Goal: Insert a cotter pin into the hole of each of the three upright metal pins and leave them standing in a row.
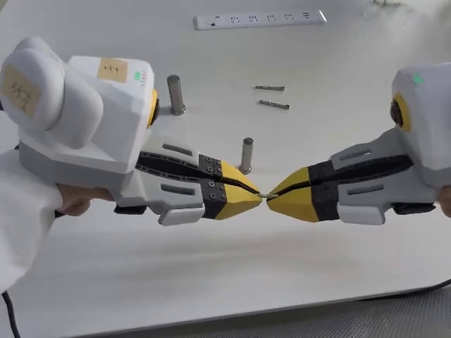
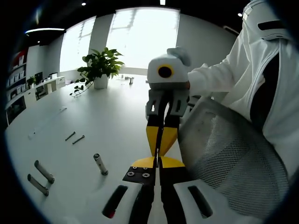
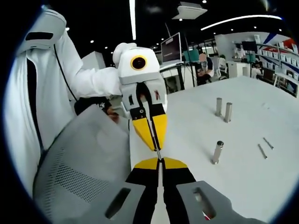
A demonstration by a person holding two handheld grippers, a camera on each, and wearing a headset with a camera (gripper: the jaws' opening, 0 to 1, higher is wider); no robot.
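Cotter pin (image 1: 265, 196) bridges left tongs (image 1: 256, 200) and right tongs (image 1: 273, 200), both clamped on it.

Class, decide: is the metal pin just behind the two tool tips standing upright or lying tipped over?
Upright: the metal pin stands on end on the table, its round top facing up.

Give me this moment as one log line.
left gripper: shut on cotter pin | right gripper: shut on cotter pin | tips meeting | nearest metal pin: upright, untouched
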